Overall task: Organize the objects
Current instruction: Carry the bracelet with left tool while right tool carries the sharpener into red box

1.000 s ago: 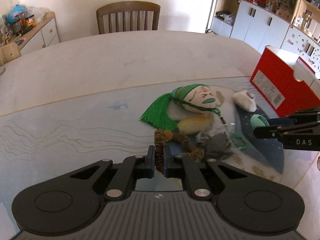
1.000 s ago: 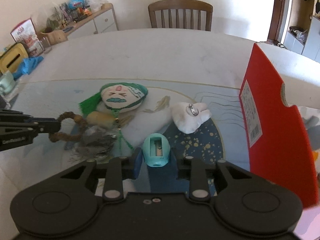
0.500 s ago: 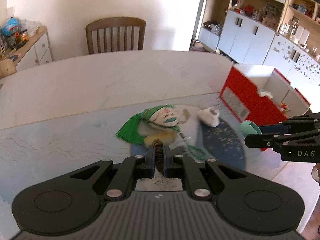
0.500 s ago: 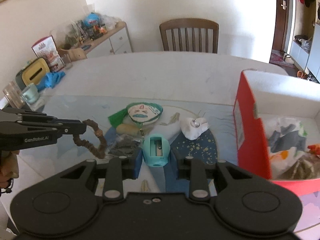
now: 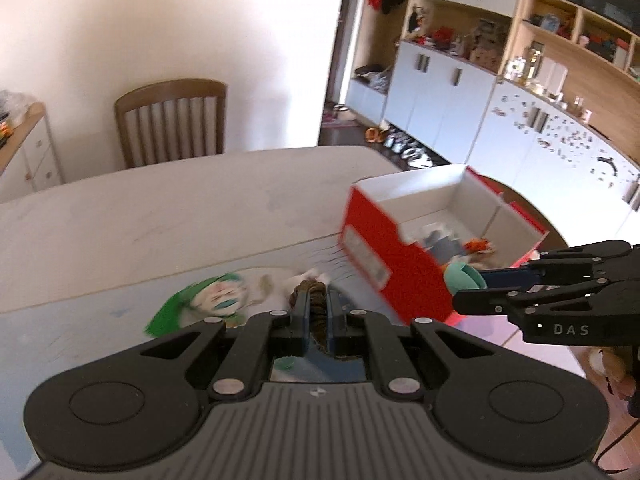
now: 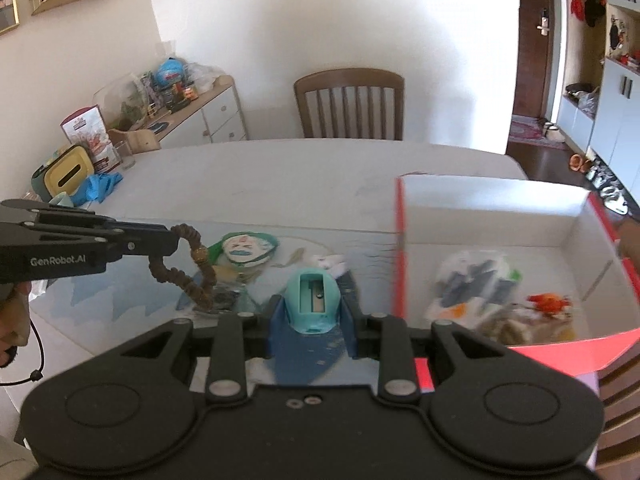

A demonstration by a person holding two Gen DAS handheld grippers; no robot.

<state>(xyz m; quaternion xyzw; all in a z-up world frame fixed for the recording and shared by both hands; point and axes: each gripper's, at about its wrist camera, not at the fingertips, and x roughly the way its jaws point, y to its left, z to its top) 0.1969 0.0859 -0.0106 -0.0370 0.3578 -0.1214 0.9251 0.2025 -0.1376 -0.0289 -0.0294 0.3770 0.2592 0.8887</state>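
My left gripper (image 5: 317, 312) is shut on a brown bead bracelet (image 5: 314, 294), which hangs in the air above the table; in the right wrist view the bracelet (image 6: 188, 264) dangles from the left gripper (image 6: 170, 236). My right gripper (image 6: 314, 312) is shut on a teal pencil sharpener (image 6: 314, 300), held high beside the red box (image 6: 496, 216); in the left wrist view the sharpener (image 5: 464, 278) is at the box's near corner (image 5: 384, 248). The open box holds a patterned bag (image 6: 472, 284) and an orange item (image 6: 548, 302).
On the blue mat (image 6: 132, 280) lie a green-hooded face charm (image 6: 246, 248), a white piece (image 6: 330, 262) and a small plastic bag (image 6: 226, 298). A wooden chair (image 6: 350, 106) stands at the table's far side. A cluttered sideboard (image 6: 192, 112) is at the back left.
Both grippers have risen well above the table with their objects. The bracelet was lifted off the mat. The left view has swung right toward the red box, whose inside now shows.
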